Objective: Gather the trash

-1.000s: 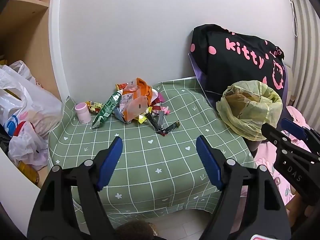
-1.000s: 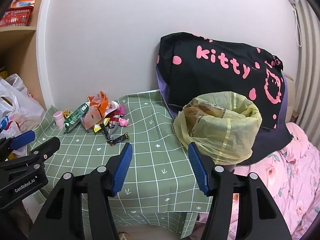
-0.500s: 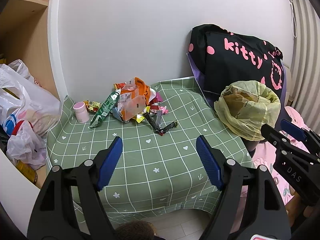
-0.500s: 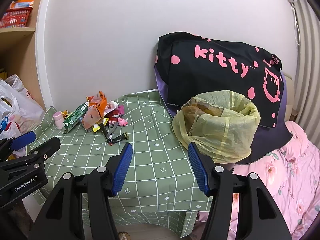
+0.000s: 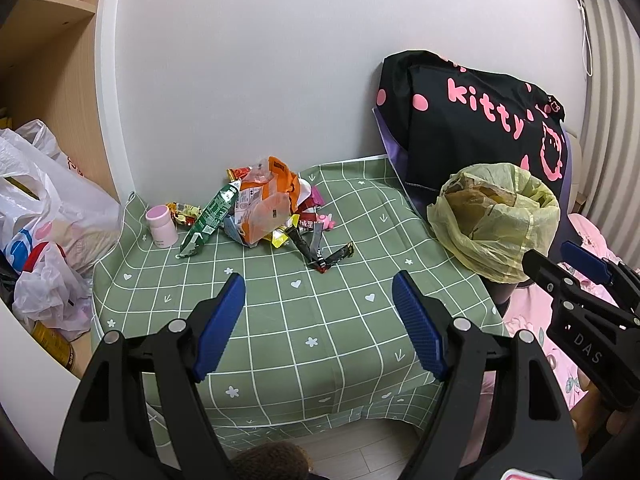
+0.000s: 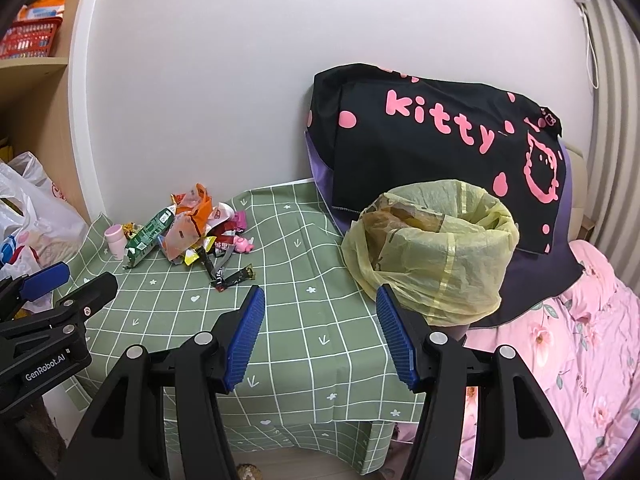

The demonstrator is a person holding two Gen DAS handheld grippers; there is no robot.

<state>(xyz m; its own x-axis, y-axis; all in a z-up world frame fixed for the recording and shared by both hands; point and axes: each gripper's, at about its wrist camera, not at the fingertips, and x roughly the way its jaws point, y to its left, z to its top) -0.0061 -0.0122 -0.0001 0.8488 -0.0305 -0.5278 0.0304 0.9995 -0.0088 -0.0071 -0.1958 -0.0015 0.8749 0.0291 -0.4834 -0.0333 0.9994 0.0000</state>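
Left fingers: I am holding my left gripper (image 5: 318,322) above the near edge of the desk, its blue-padded fingers (image 5: 218,330) spread wide apart and gripping nothing.
Right fingers: I am holding my right gripper (image 6: 320,334) over the near right corner of the desk, its blue ribbed fingers (image 6: 246,338) also standing apart with nothing between them.
Desk: a low desk under a green cloth with a white grid, hearts and flowers (image 5: 280,320) is sitting against the white wall.
Trash: a heap of crumpled snack wrappers in orange, green, red and yellow (image 5: 260,208) is lying at the far side of the desk near the wall, well apart from both pairs of fingers; a few dark narrow wrappers (image 5: 326,254) are trailing out of it toward me.
Bottle: a small pale pink bottle with a rounded cap (image 5: 161,226) is standing upright just left of the heap.
Bin: a round bin lined with a thin yellow plastic bag (image 6: 436,248) is standing beside the desk's right edge, already holding some brownish paper.
Behind the bin: a black fabric bag with pink "kitty" lettering (image 6: 440,140) is leaning against the wall.
Left side: white plastic shopping bags (image 5: 44,216) are piling up beside the desk.
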